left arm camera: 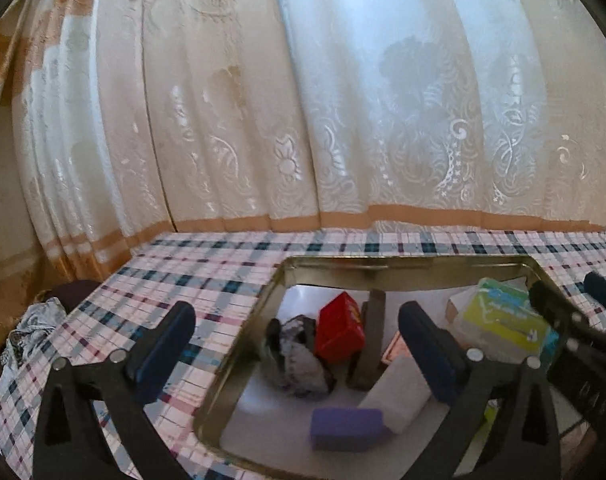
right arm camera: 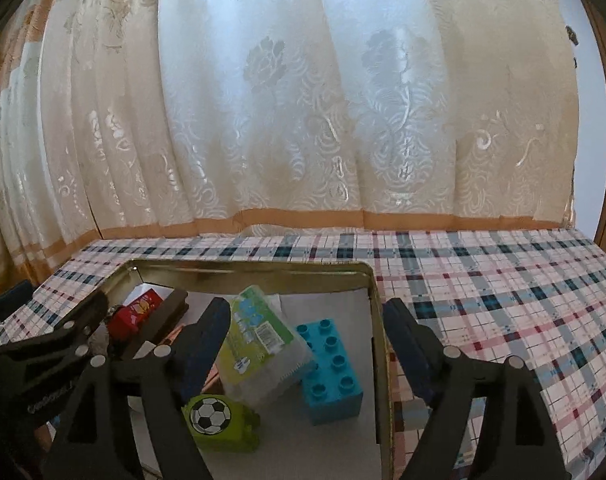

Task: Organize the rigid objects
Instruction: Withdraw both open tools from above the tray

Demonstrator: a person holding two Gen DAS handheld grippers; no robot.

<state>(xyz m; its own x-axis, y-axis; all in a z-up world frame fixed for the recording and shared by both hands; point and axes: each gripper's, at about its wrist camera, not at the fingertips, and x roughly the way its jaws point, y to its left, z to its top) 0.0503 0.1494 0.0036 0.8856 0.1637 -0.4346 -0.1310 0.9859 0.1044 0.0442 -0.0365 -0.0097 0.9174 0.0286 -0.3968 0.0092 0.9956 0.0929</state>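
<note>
Now | left hand-held gripper (left arm camera: 297, 334): jaws wide, empty | right hand-held gripper (right arm camera: 307, 326): jaws apart, empty, over tin (right arm camera: 377, 308)

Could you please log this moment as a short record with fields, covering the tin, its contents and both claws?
container: gold metal tin on a plaid tablecloth
contents, left part: red box, purple block, white block
contents, right part: blue brick, green football block, clear green-labelled box
left claw: open, holding nothing
right claw: open, straddling the tin's right wall
backdrop: cream curtain
</note>
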